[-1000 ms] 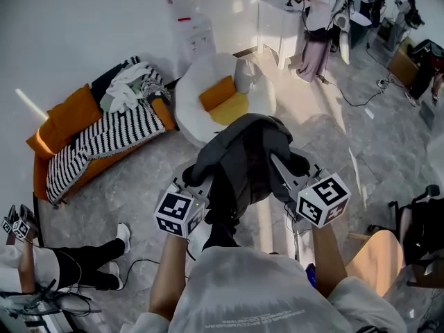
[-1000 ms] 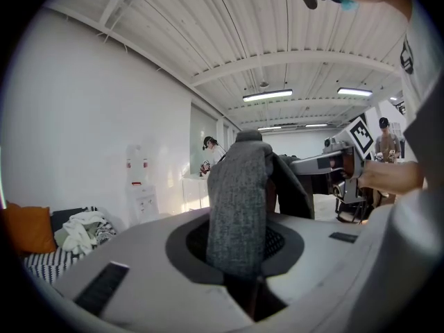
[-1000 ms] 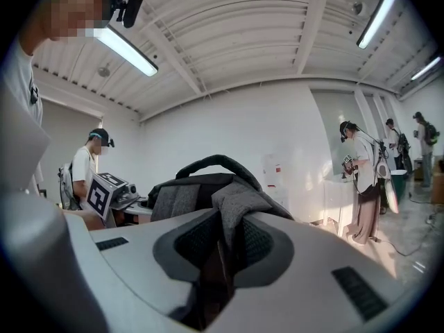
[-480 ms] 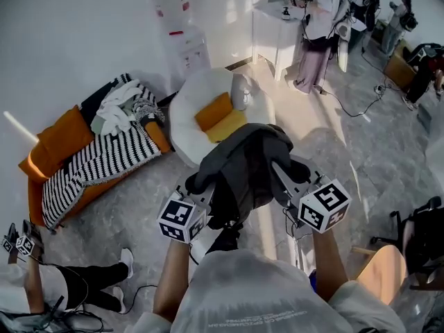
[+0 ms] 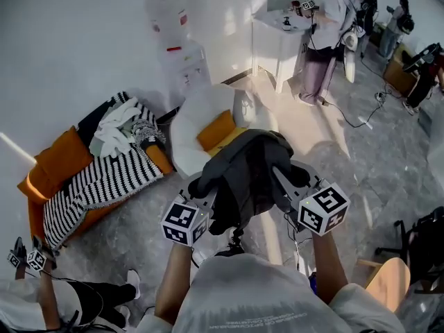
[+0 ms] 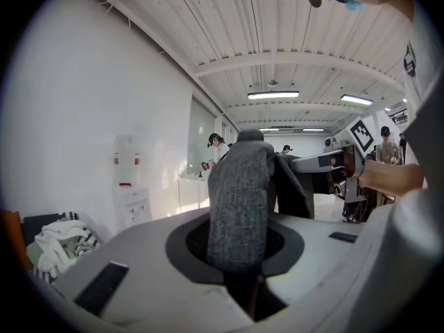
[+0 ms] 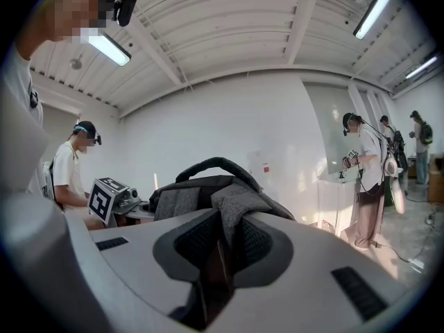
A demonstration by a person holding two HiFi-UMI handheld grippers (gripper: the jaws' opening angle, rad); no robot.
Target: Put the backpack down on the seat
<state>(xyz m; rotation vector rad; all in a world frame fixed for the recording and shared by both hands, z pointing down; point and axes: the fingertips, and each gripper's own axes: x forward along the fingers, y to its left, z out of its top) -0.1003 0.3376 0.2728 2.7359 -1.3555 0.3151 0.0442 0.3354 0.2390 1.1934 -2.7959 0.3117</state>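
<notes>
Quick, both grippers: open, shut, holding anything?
Left gripper: closed on the backpack, by a grey strap.
Right gripper: closed on the backpack too, on its grey fabric.

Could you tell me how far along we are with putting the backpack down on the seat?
Done: the backpack is picked up, the left gripper and right gripper each shut on its grey fabric. In hand: it hangs in the air between them, short of the white seat. Left: reach the seat, lower the backpack onto it and let go.
</notes>
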